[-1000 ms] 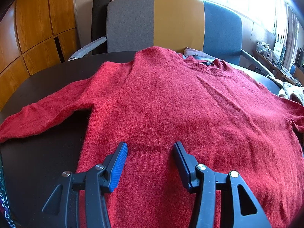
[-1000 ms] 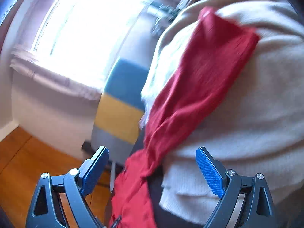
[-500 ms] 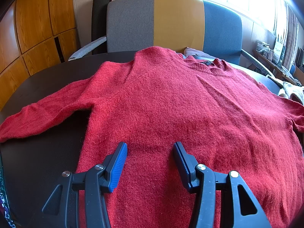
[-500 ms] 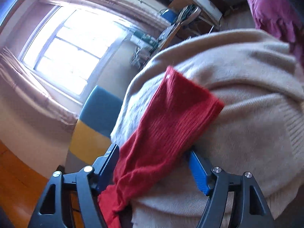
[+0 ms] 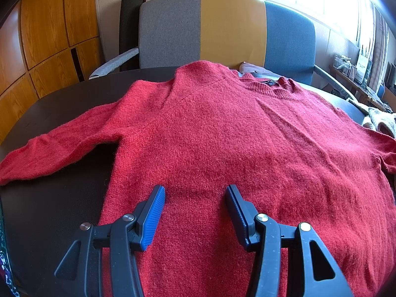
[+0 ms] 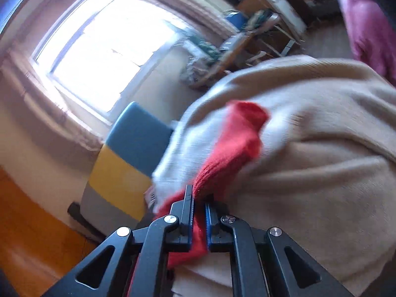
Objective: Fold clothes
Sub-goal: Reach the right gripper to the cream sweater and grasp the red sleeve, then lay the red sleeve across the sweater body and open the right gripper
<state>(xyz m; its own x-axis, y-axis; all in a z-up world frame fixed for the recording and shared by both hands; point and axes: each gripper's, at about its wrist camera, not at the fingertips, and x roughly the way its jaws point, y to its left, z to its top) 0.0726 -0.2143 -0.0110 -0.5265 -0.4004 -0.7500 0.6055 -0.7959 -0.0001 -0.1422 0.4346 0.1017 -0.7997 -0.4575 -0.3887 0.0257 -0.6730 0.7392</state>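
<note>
A red knit sweater (image 5: 222,143) lies spread flat on the dark round table (image 5: 49,212), neck toward the chair, one sleeve stretched out to the left. My left gripper (image 5: 195,195) hovers open over the sweater's lower body, nothing between its blue pads. In the right wrist view the sweater's other sleeve (image 6: 235,146) lies on a cream knit garment (image 6: 321,148). My right gripper (image 6: 198,200) is shut on that red sleeve, the cuff end sticking out beyond the pads.
A grey, yellow and blue chair (image 5: 227,29) stands behind the table. Wooden cabinets (image 5: 37,37) line the left wall. A bright window (image 6: 104,49) and a cluttered shelf (image 6: 259,29) fill the far side. A pink cloth (image 6: 371,32) hangs at the upper right.
My right gripper's jaws have gone from wide open around the red sleeve to shut on it, and the hand has risen and turned. The left gripper has not moved.
</note>
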